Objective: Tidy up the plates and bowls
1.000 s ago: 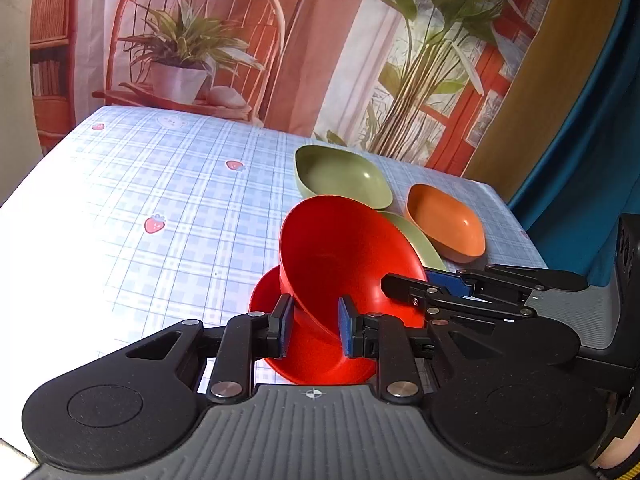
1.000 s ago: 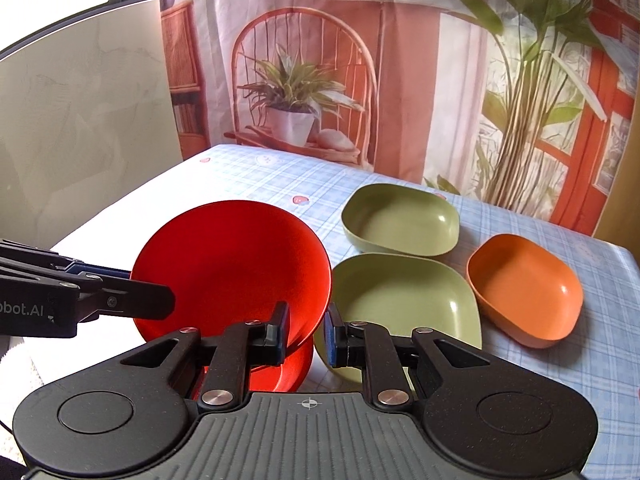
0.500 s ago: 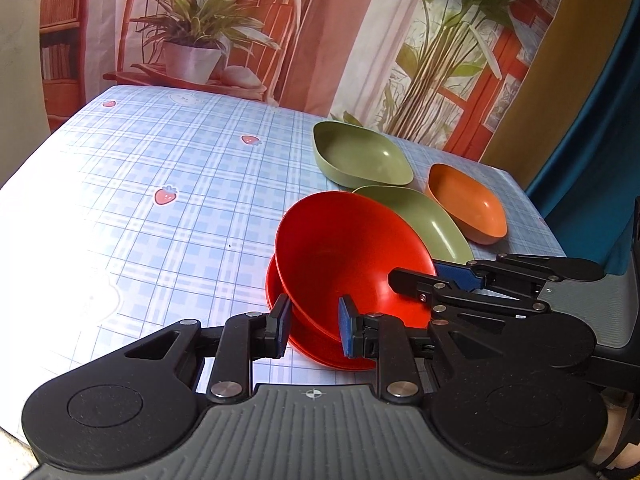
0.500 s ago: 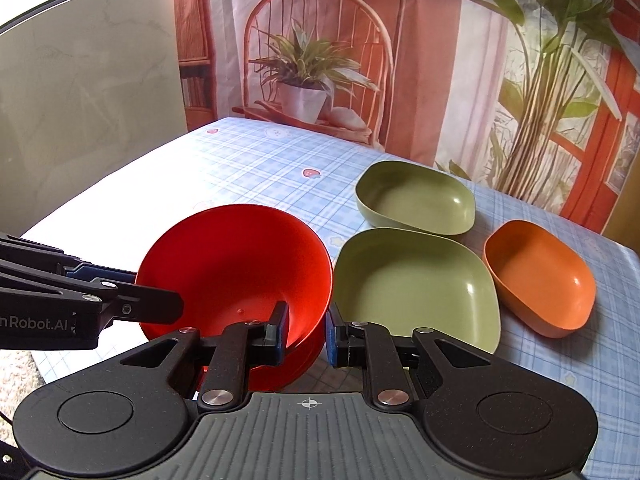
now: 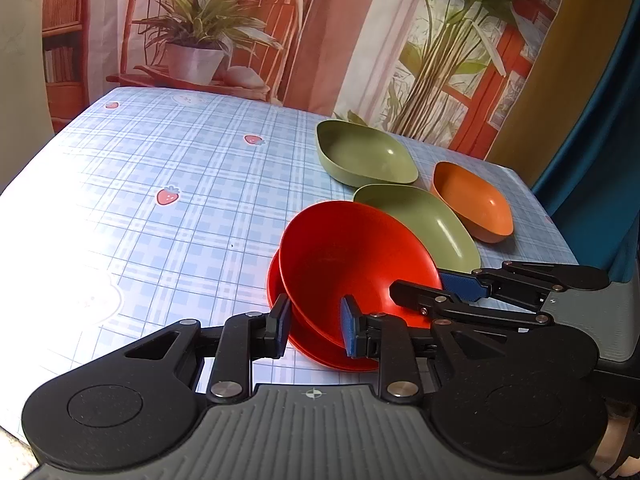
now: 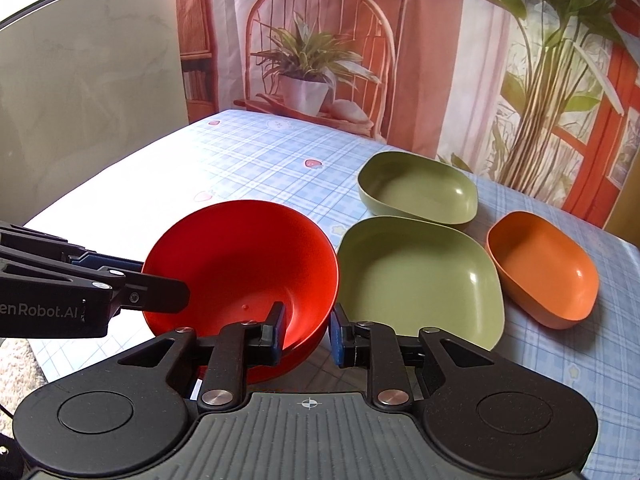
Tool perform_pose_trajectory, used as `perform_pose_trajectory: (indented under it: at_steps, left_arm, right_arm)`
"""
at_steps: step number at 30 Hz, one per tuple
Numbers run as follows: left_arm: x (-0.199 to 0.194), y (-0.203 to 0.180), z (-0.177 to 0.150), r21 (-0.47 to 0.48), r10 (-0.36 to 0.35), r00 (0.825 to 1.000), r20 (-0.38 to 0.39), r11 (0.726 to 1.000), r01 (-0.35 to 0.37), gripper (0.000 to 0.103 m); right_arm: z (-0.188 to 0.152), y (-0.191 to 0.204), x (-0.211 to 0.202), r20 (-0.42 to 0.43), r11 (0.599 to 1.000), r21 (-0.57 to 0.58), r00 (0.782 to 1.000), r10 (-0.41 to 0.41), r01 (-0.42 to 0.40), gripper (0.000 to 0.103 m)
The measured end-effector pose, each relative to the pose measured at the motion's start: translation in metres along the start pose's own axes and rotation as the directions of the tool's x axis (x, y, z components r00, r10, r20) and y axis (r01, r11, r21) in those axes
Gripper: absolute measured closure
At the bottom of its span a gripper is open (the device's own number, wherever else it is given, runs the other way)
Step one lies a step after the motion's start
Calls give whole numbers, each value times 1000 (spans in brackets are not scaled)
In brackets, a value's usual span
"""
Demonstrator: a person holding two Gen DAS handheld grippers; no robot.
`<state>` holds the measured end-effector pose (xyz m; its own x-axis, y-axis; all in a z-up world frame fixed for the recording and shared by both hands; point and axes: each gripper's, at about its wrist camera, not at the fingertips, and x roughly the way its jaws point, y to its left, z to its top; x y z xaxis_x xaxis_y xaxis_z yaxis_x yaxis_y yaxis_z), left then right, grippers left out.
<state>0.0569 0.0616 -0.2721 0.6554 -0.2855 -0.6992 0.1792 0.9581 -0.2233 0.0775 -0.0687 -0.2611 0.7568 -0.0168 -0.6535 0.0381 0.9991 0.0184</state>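
Observation:
A red bowl (image 5: 352,264) (image 6: 248,264) rests on a red plate (image 5: 316,356) near the table's front edge. My left gripper (image 5: 313,326) straddles the bowl's near-left rim, its pads slightly apart from the wall. My right gripper (image 6: 308,332) straddles the bowl's right rim, likewise loosened; it also shows in the left wrist view (image 5: 432,288). A flat green plate (image 6: 416,280) lies just right of the bowl. A deeper green bowl (image 6: 420,190) sits behind it. An orange bowl (image 6: 544,268) stands at the far right.
The table wears a blue checked cloth (image 5: 160,208) with strawberry prints, bare on the left half. A printed backdrop hangs behind the far edge. A grey panel (image 6: 88,112) stands to the left. The table's right edge runs close past the orange bowl.
The red bowl came down from a tilted, lifted pose and now sits level on the red plate. Both grippers' jaws have widened a little around its rim.

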Motion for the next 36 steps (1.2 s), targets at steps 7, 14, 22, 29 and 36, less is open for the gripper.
perform_pose_trajectory:
  at_steps: [7, 14, 22, 29, 36]
  left_arm:
    - [-4, -1, 2, 7, 22, 999, 28, 1000, -23, 63]
    - [-6, -4, 3, 12, 30, 999, 44, 999, -31, 63]
    - [-7, -8, 2, 29, 33, 998, 53, 999, -35, 63]
    - [-4, -15, 4, 50, 32, 998, 51, 998, -35, 63]
    - [0, -30, 12, 87, 21, 998, 61, 996, -27, 63]
  right_arm:
    - [-2, -4, -5, 15, 1000, 13, 1000, -2, 2, 81]
    - [-3, -8, -12, 40, 999, 31, 999, -11, 10, 81]
    - [-6, -22, -21, 70, 997, 79, 997, -26, 21, 80]
    - [-9, -38, -28, 93, 993, 118, 995, -42, 31, 80]
    - [-15, -62, -35, 114, 985, 162, 991, -69, 50, 76]
